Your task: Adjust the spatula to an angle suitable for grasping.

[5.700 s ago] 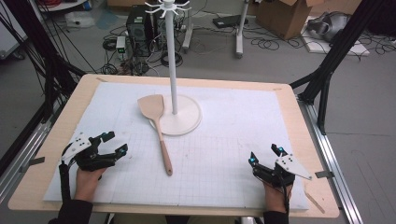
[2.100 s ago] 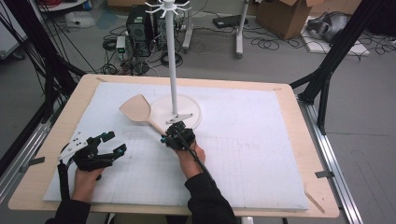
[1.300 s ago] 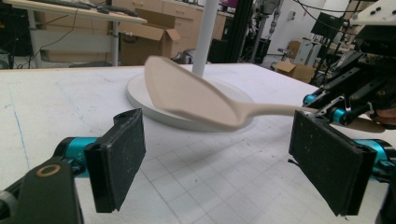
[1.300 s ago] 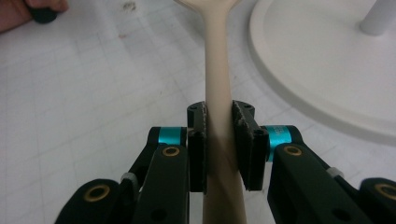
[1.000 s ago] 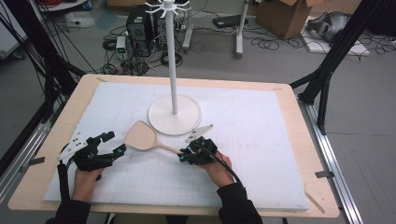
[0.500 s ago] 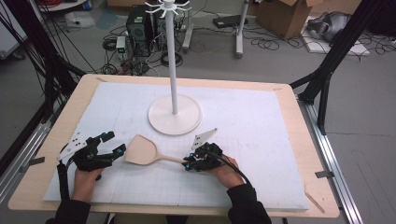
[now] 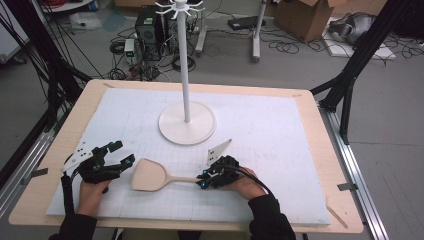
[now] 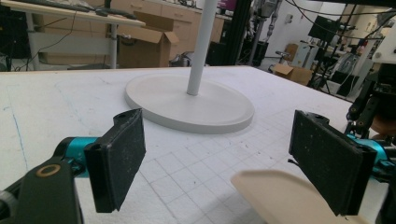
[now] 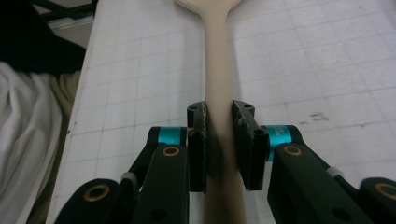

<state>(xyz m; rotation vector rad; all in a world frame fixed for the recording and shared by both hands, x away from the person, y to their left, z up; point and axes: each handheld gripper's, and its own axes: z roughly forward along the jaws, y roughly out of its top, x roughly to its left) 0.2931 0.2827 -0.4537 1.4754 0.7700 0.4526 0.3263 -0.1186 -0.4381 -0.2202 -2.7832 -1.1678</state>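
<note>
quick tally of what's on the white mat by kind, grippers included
wooden spatula: 1
white hook stand: 1
handheld grippers: 2, the left gripper open beside the spatula's blade, the right gripper shut on its handle
total: 4

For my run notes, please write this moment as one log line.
right gripper: jaws shut on spatula handle | spatula: blade near left gripper | left gripper: jaws open, nothing held | stand: untouched
</note>
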